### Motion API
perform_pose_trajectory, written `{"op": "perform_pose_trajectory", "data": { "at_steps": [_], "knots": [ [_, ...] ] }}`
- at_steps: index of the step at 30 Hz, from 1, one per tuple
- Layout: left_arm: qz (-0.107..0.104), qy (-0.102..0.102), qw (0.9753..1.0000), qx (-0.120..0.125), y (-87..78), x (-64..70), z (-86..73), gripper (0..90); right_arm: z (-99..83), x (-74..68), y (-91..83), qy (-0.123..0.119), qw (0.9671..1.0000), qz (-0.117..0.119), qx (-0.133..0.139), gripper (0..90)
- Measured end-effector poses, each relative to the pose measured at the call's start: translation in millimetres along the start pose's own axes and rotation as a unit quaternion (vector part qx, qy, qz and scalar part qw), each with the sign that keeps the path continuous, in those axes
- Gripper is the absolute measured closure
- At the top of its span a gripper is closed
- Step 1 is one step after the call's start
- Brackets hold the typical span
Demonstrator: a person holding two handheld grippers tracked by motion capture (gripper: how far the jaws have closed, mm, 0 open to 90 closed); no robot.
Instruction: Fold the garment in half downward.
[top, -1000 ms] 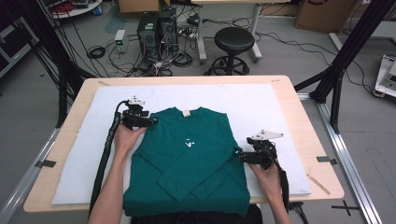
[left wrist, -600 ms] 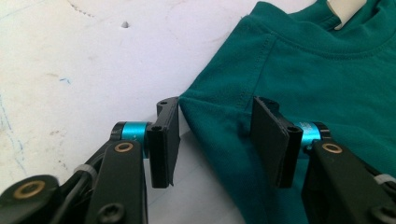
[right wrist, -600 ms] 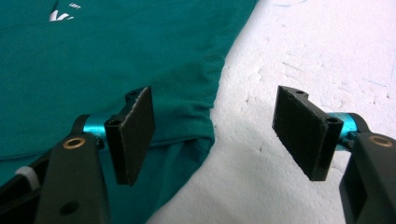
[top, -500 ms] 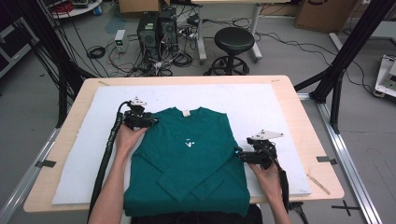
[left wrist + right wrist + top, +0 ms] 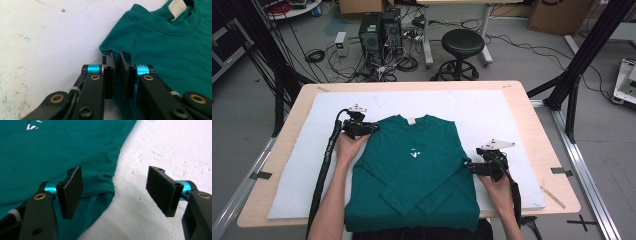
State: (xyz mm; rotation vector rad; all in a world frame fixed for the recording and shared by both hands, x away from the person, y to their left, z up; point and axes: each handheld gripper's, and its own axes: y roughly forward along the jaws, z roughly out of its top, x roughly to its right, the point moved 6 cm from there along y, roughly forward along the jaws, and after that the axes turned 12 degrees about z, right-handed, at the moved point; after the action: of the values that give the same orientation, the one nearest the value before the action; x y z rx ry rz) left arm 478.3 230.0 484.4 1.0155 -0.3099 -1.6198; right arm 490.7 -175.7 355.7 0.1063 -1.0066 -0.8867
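A dark green long-sleeved shirt (image 5: pixel 412 170) lies flat on the white foam board (image 5: pixel 497 115), sleeves folded across its lower front, a white label (image 5: pixel 411 120) at the neck. My left gripper (image 5: pixel 373 128) sits at the shirt's left shoulder. In the left gripper view its jaws are pressed nearly together on the shoulder corner of the shirt (image 5: pixel 162 45), left gripper (image 5: pixel 116 56) shut on the cloth. My right gripper (image 5: pixel 468 165) is at the shirt's right side edge. In the right gripper view the right gripper (image 5: pixel 115 173) stands wide open, straddling the shirt's (image 5: pixel 62 150) folded edge.
The foam board covers most of a wooden table (image 5: pixel 544 130). Bare board lies beyond the collar and to both sides. A black stool (image 5: pixel 462 45), computer towers (image 5: pixel 379 27) and cables are on the floor past the far edge. Black frame posts (image 5: pixel 582 60) stand at the right.
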Motion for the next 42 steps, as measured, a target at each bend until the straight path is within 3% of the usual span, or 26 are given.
{"op": "perform_pose_trajectory", "data": {
  "at_steps": [10, 16, 18, 20, 23, 34, 42],
  "knots": [
    [0.003, 0.004, 1.0, 0.003, -0.1, 0.8, -0.2, 85.0, 6.3, 6.6, -2.2, 0.021, 0.9997, 0.011, 0.008, 30.1],
    [0.004, 0.006, 1.0, 0.003, -0.3, 1.1, -0.5, 85.0, 36.0, 19.2, 5.1, 0.033, 0.9993, 0.016, 0.005, 29.9],
    [0.004, 0.008, 1.0, 0.003, -0.4, 1.1, -0.5, 85.0, 54.8, 25.8, 11.5, 0.036, 0.9991, 0.019, 0.008, 30.0],
    [0.004, 0.007, 1.0, 0.004, -0.3, 1.3, -0.5, 84.9, 59.1, 27.2, 14.0, 0.037, 0.9991, 0.02, 0.007, 30.0],
    [0.006, 0.009, 0.9999, 0.004, -0.4, 1.4, -0.6, 85.0, 79.0, 36.0, 33.5, 0.04, 0.9987, 0.032, -0.006, 30.5],
    [0.007, 0.009, 0.9999, 0.005, -0.4, 1.5, -0.7, 84.9, 95.4, 59.6, 83.3, 0.053, 0.9975, 0.034, -0.031, 33.3],
    [0.007, 0.009, 0.9999, 0.006, -0.5, 2.1, -0.9, 84.9, 90.8, 62.3, 89.3, 0.054, 0.9971, 0.032, -0.044, 35.3]
  ]
}}
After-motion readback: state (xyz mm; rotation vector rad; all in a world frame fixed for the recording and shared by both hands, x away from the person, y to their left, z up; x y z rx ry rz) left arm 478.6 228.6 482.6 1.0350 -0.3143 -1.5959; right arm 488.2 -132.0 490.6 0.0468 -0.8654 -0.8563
